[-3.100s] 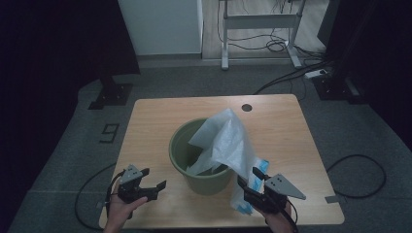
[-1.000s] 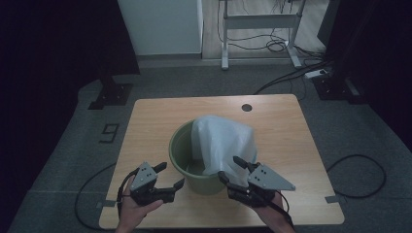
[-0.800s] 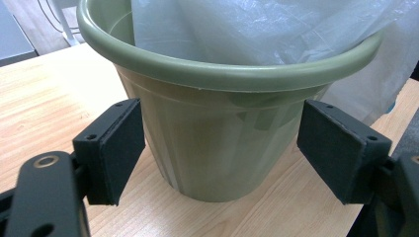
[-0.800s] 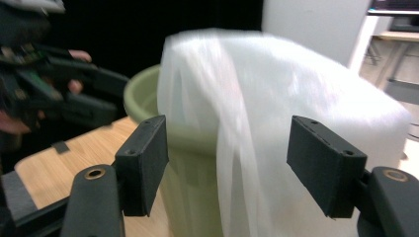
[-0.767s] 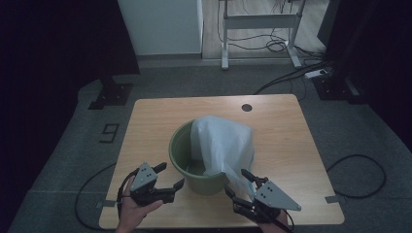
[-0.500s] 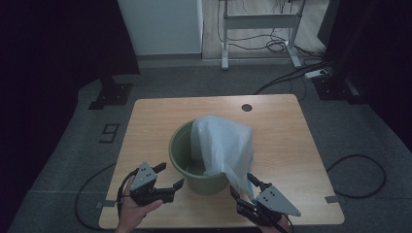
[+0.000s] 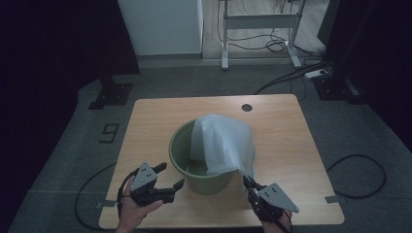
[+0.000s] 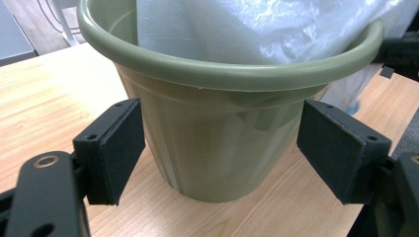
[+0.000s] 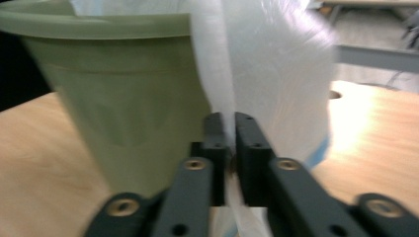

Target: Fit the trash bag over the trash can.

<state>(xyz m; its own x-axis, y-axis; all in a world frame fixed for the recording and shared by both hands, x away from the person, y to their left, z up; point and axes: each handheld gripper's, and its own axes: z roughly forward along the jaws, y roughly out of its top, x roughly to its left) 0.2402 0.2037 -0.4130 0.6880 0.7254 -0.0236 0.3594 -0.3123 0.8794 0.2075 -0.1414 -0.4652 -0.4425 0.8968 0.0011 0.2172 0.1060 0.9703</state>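
An olive-green plastic pot [image 7: 194, 179] stands on the wooden table [image 7: 145, 126], near its front edge. A white translucent plastic bag [image 7: 221, 143] sits in it and drapes over the right rim. My left gripper [image 7: 171, 174] is open at the pot's left front. In the left gripper view its pads [image 8: 118, 148] stand either side of the pot [image 8: 227, 74] without touching it. My right gripper [image 7: 247, 182] has just been closing and is shut on a fold of the bag [image 9: 276, 74]. That fold runs between its jaws [image 9: 228, 133] beside the pot [image 9: 123, 98].
A dark round cable hole [image 7: 247, 107] marks the table's far side. Black cables [image 7: 359, 170] lie on the grey floor at the right, and a white desk frame [image 7: 257, 22] stands behind. A person's hand [image 7: 131, 213] holds the left gripper at the table's front edge.
My right gripper has sunk toward the table's front edge, its jaws have closed on the bag, and the bag's edge now hangs lower over the rim. The left gripper has not moved.
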